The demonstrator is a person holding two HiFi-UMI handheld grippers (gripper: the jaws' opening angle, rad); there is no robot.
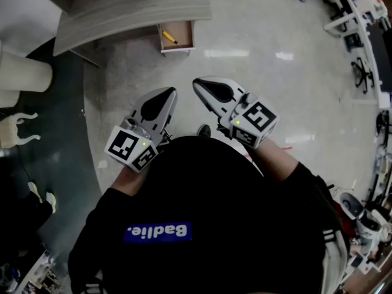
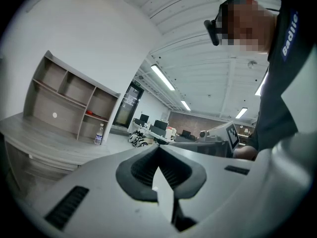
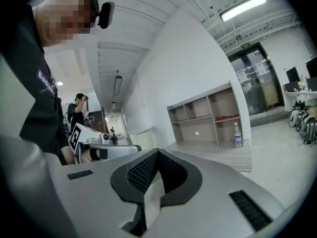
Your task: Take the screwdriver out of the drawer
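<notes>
The open wooden drawer (image 1: 186,35) juts from under the grey desk (image 1: 135,11) at the top of the head view. Inside it lies a yellow-handled screwdriver (image 1: 169,38). My left gripper (image 1: 168,93) and right gripper (image 1: 198,82) are held side by side close to my body, well short of the drawer. Both point roughly level toward it. In the left gripper view the left gripper (image 2: 158,148) has its jaws closed together with nothing between them. The right gripper (image 3: 157,152) looks the same in the right gripper view.
A wooden shelf unit (image 2: 69,103) and a water bottle (image 2: 99,134) stand on the desk. Pale glossy floor (image 1: 257,84) lies between me and the drawer. A dark floor area (image 1: 55,133) curves along the left. Office chairs (image 1: 361,72) line the right edge.
</notes>
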